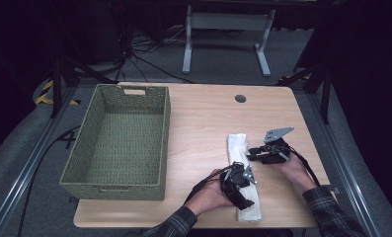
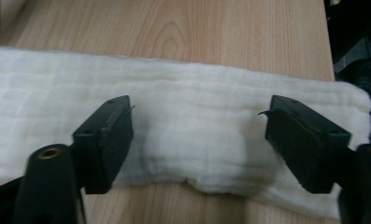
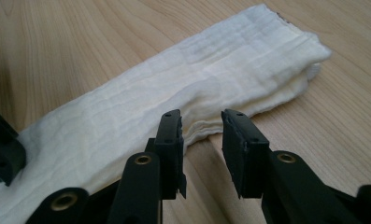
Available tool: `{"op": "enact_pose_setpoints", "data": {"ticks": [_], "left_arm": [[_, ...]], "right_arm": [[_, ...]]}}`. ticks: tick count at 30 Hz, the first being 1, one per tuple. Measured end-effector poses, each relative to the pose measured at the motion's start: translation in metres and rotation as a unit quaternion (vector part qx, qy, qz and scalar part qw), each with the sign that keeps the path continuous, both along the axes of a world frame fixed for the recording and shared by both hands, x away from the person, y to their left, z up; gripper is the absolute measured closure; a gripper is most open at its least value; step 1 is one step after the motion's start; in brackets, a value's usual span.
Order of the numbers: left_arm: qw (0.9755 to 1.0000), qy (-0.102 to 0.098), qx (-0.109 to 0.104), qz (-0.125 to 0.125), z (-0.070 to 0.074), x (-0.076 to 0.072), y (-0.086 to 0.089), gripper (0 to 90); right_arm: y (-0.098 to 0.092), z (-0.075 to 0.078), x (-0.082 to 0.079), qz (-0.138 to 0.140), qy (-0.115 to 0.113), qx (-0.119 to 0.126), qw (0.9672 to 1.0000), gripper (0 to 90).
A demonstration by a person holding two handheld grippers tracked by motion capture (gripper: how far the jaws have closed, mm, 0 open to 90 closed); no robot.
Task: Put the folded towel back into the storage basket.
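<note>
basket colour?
Olive green woven basket, clearest in the high view.

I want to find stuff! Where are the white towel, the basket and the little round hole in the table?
white towel (image 3: 211, 70), right gripper view, its folded middle
basket (image 1: 82, 177), high view, near woven wall
round hole (image 1: 240, 98), high view, its centre

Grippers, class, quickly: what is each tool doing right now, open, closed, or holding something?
Left tool: open wide over the folded white cloth, gripping nothing.
Right tool: open slightly at the cloth's edge, gripping nothing.
</note>
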State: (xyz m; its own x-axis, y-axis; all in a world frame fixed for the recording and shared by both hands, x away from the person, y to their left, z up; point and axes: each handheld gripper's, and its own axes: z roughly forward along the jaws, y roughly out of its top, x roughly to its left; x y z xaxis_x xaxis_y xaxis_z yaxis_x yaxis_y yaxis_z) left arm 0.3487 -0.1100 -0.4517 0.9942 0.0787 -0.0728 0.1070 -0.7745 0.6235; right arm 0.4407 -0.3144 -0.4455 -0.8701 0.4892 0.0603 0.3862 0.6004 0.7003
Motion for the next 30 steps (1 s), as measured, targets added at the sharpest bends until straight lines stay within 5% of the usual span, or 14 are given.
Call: {"op": "enact_pose_setpoints", "data": {"ticks": [5, 9, 15, 22, 30], "left_arm": [[0.9999, -0.009, 0.007, -0.002, -0.004, 0.000, -0.003, 18.6], [0.9996, -0.024, 0.012, 0.007, -0.003, 0.000, -0.001, 28.0], [0.9996, -0.011, 0.008, 0.025, -0.001, 0.004, 0.005, 52.7], [0.9998, 0.002, 0.004, 0.018, -0.001, 0.005, 0.009, 74.5], [0.9992, 0.038, 0.008, -0.004, -0.001, 0.003, 0.013, 82.6]], "right_arm": [[-0.001, 0.001, 0.000, 0.001, -0.002, 0.001, 1.0000, 62.7], [0.000, 0.001, -0.001, 0.005, -0.003, 0.002, 1.0000, 61.0], [0.001, 0.002, -0.002, 0.011, -0.002, 0.001, 0.9999, 58.1], [0.001, 0.006, -0.004, 0.019, -0.007, 0.005, 0.9998, 56.5], [0.004, 0.014, -0.007, 0.045, -0.014, 0.019, 0.9987, 51.1]]}}
